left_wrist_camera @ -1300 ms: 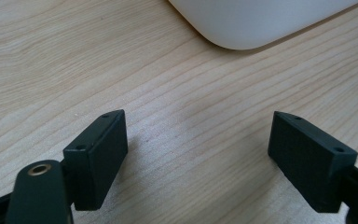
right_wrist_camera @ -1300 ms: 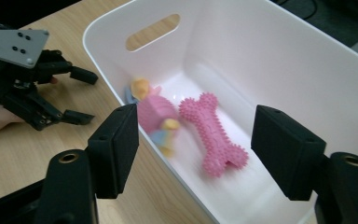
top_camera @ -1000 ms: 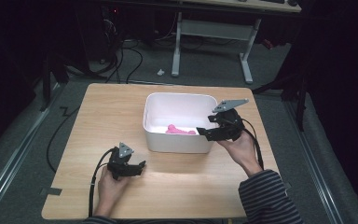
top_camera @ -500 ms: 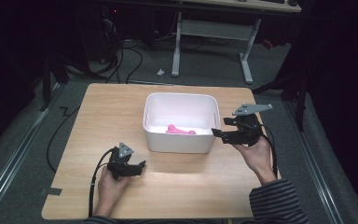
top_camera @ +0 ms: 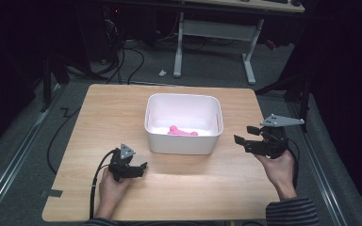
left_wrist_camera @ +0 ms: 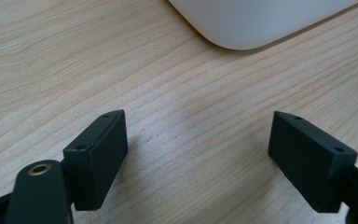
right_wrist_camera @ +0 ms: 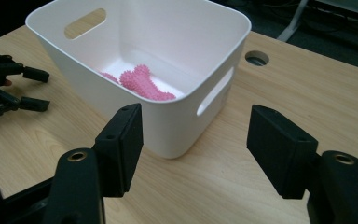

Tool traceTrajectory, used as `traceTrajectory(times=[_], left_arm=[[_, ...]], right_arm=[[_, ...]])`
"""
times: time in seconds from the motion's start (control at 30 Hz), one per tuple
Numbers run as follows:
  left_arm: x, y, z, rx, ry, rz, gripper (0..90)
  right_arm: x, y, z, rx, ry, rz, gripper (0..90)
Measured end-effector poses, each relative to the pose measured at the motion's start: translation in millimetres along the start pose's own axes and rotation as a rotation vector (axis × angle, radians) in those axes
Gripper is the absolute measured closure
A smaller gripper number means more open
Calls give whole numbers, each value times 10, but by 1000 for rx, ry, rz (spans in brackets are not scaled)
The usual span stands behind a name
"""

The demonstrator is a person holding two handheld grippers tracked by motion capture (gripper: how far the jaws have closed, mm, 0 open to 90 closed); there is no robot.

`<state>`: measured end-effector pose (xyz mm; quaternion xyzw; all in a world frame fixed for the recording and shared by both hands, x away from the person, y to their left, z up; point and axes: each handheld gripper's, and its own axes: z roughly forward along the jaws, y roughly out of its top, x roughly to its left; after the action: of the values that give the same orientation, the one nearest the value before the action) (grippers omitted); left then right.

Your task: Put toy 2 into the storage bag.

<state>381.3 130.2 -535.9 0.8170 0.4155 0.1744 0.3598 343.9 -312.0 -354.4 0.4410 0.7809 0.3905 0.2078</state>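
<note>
Pink knobbly rubber bone toy (top_camera: 182, 131) is lying inside white plastic tub (top_camera: 184, 146), table (top_camera: 94, 117) centre. Left gripper (top_camera: 139, 169) at 7 o'clock, right gripper (top_camera: 245, 136) at 3, both w/ jaws gaping wide, empty. Risk: right jaws clipping tub rim, shoving it.

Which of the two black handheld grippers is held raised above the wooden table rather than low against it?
The right gripper, lifted beside the white plastic bin. The left gripper sits low over the table at the near edge.
</note>
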Motion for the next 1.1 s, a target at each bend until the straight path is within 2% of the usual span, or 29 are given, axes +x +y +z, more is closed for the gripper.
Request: traceTrajectory(times=[0.1, 0.27, 0.63, 0.83, 1.1], left_arm=[[1, 0, 1, -1, -1, 0, 199], [0, 0, 1, -1, -1, 0, 199], [0, -1, 1, -1, -1, 0, 200], [-1, -1, 2, -3, 0, -2, 200], [-1, -1, 2, -3, 0, -3, 200]], right_arm=[[-36, -78, -67, -19, -6, 15, 364], [-69, -201, -122, -19, -25, 35, 362], [-134, -520, -146, -45, -33, 98, 363], [-159, -659, -61, -47, -33, 121, 364], [-171, -866, 178, -24, -50, 142, 370]])
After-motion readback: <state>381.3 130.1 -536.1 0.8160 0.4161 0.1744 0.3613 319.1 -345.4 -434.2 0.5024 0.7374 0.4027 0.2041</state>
